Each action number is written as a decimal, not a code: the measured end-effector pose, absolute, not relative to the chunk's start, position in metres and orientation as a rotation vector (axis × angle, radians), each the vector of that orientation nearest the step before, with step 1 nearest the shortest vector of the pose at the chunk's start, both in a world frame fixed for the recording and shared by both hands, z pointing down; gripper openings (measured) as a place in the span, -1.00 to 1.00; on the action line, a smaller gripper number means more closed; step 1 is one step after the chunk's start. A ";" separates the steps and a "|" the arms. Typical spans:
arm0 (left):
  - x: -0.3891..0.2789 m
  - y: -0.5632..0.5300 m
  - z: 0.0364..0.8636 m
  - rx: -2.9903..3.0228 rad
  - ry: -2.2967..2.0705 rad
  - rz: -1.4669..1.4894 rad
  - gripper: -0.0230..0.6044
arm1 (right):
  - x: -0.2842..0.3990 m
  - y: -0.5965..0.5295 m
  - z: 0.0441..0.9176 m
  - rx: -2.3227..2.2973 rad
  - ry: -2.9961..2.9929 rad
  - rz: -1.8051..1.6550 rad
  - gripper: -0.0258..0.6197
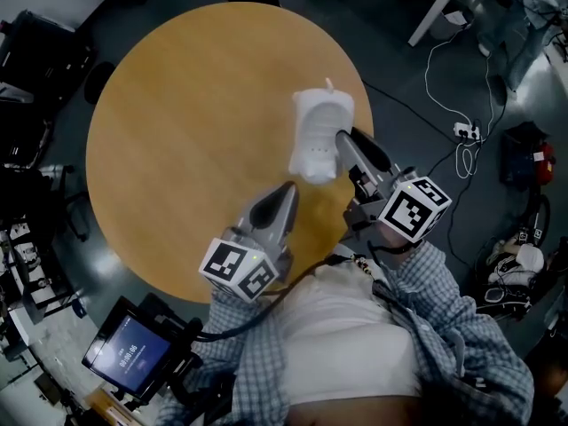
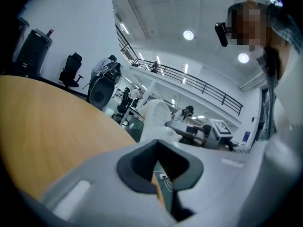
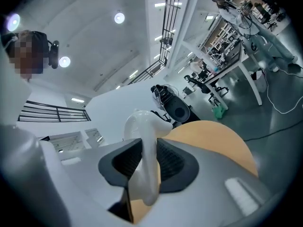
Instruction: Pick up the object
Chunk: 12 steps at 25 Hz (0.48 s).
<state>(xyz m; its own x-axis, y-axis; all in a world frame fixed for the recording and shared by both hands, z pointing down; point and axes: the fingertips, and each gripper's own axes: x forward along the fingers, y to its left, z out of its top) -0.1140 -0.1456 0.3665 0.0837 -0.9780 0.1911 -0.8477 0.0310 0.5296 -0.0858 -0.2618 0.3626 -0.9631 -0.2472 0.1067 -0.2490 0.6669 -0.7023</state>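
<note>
- Our right gripper point(image 1: 343, 145) has its fingers point(image 3: 173, 162) closed on the white plastic object point(image 1: 319, 131). They press a thin part of it from both sides, so they stand a little apart, no wider than that part.
- The object is over the right side of the round wooden desk point(image 1: 195, 114), near its edge. Its wider end points away from us and its narrower end lies at the gripper.
- In the right gripper view, the lower end of the object hangs down past the fingers. We cannot tell whether any part of it touches the desk.
- Our left gripper point(image 1: 286, 193) is over the near edge of the desk, just beside the object but not touching it.
- Its fingers point(image 2: 137, 169) are brought together with nothing between them. Only the desk edge and the floor show through the small gap behind the tips.
- The two grippers point the same way, the left one lower and to the left of the object.
- A tangle of white cable point(image 1: 461, 136) lies on the floor to the right of the desk, and a small lit screen point(image 1: 129, 349) is at our lower left.
</note>
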 end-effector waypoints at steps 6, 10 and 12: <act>-0.108 -0.140 0.358 1.849 -1.802 -0.336 -0.92 | -0.078 -0.256 0.353 0.419 -2.880 1.198 -0.61; -0.118 -0.144 0.367 1.835 -1.804 -0.350 -0.92 | -0.088 -0.261 0.363 0.413 -2.861 1.203 -0.60; -0.121 -0.147 0.367 1.822 -1.808 -0.343 -0.92 | -0.091 -0.265 0.363 0.408 -2.859 1.204 -0.61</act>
